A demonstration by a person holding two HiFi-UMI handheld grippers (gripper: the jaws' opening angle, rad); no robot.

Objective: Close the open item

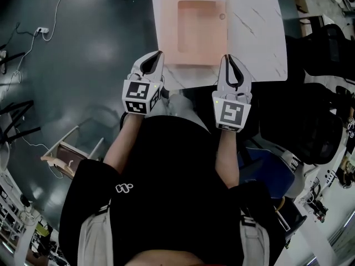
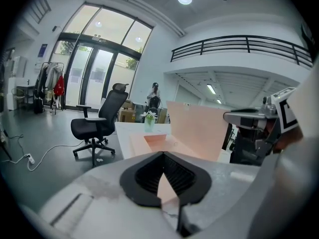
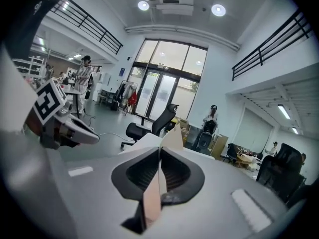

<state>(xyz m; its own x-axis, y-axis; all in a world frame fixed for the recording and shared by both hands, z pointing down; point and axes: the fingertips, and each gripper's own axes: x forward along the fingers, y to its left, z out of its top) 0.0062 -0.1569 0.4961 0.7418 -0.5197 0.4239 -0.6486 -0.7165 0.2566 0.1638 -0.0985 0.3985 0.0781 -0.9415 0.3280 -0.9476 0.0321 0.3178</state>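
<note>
A salmon-pink box (image 1: 169,32) lies open on the white marble table (image 1: 255,37). Its lid (image 2: 197,131) stands upright along the right side of the shallow base (image 2: 149,141). In the right gripper view the lid (image 3: 173,133) shows edge-on, straight ahead of the jaws. My left gripper (image 1: 160,54) hovers at the box's near left corner, tips together and nothing held. My right gripper (image 1: 227,56) is at the near right corner. Its jaws stand a narrow slit apart (image 3: 160,151), with pink showing through the slit. I cannot tell whether they touch the lid.
A small vase of flowers (image 2: 149,119) stands at the table's far end. A black office chair (image 2: 97,126) is on the floor to the left. Another black chair (image 1: 327,54) is at the right, a wooden stool (image 1: 69,151) at the near left. People stand far off.
</note>
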